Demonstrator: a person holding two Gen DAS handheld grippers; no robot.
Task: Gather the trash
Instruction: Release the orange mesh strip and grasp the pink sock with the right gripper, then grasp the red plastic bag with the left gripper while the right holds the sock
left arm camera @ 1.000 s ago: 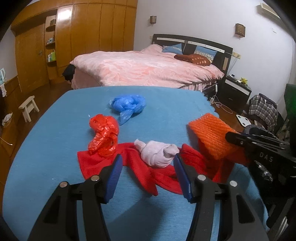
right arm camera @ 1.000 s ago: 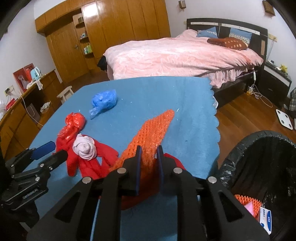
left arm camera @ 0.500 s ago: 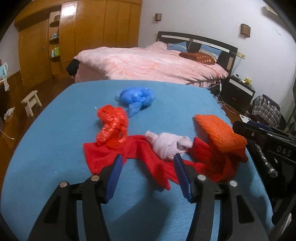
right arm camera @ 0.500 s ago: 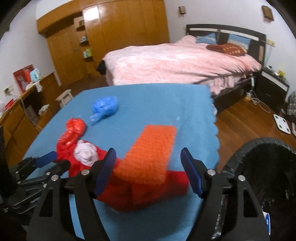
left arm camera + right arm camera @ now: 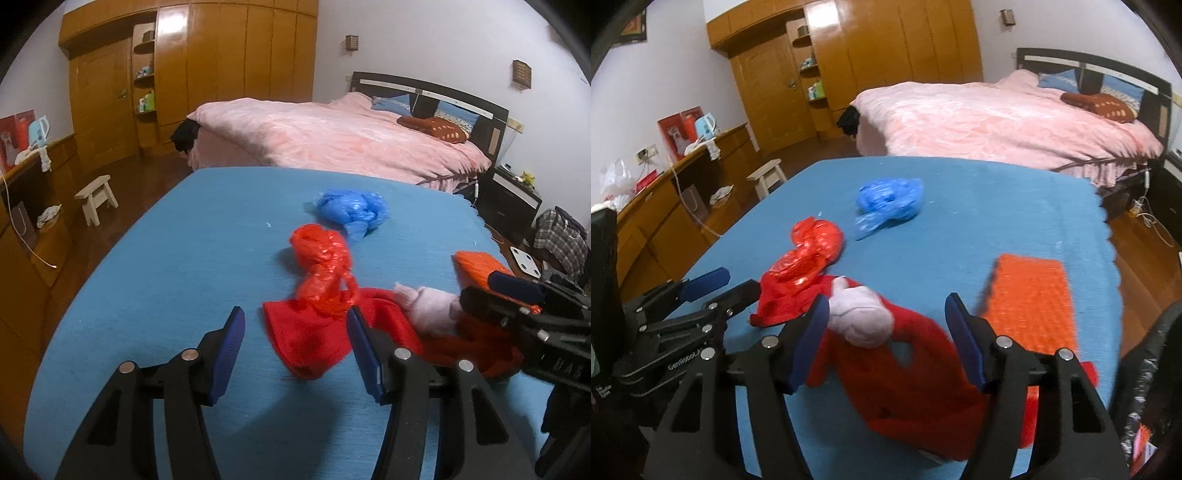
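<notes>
The blue-clothed desk (image 5: 997, 206) carries a soft red cloth (image 5: 905, 373). On the cloth lies a pale fabric wad (image 5: 860, 317); right of it, an orange knobbly pad (image 5: 1030, 299); beyond, crinkled red bag (image 5: 812, 247) and blue bag (image 5: 890, 199) (both plastic). Right gripper (image 5: 886, 343) fingers, just closing slightly, stand spread and empty over the cloth; left gripper (image 5: 297, 354) fingers are spread too.

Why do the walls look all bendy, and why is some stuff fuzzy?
Both views use fisheye lenses, so the wardrobe and the blue table cover curve, with dark corners. Left wrist view: the red cloth is smeared by motion. Right wrist view: the orange pad has soft edges. The room light is dim and warm.
</notes>
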